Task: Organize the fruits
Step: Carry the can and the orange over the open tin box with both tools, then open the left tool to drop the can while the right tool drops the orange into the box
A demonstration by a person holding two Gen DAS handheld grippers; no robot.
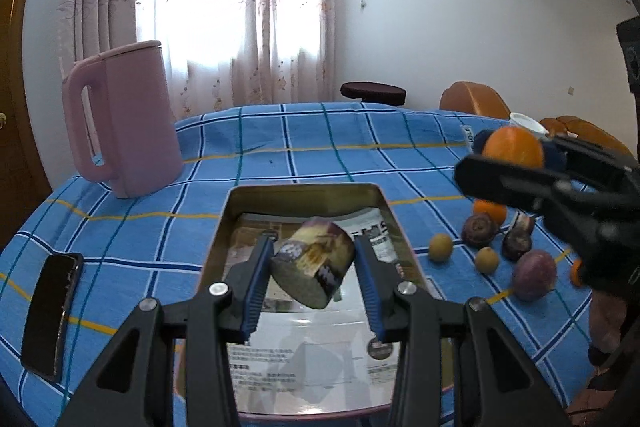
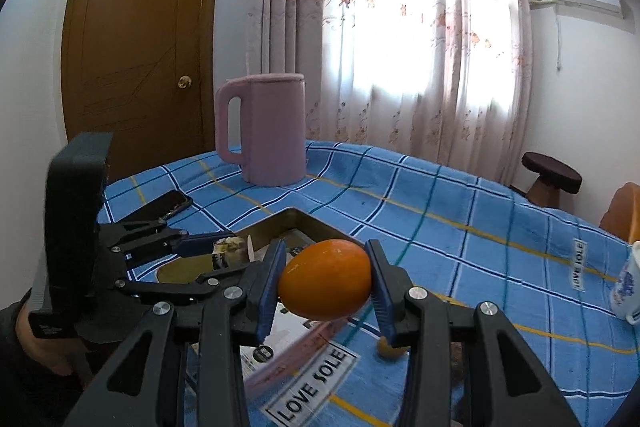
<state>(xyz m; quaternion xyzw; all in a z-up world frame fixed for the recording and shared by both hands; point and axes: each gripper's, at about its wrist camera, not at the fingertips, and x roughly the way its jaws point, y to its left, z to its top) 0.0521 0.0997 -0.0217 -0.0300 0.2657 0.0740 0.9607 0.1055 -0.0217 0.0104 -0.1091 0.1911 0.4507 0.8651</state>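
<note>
While the tin tray [image 1: 394, 223] below the left claw [image 1: 314, 269] holds no fruit yet, sorting looks barely begun: a second orange [image 1: 491, 211], two small yellow fruits [image 1: 440, 247] and several purple ones [image 1: 534, 275] lie loose on the worktop [image 1: 320, 139] to its right. The left claw is clamped on a small printed tin [image 1: 313, 262] above the tray. The right claw [image 2: 326, 281] is clamped on an orange [image 2: 325, 279], just beside the tray's rim.

Left wrist view faces window, close above tin [image 1: 394, 223]; right wrist view faces door; both share tin, jug [image 1: 128, 123]
</note>
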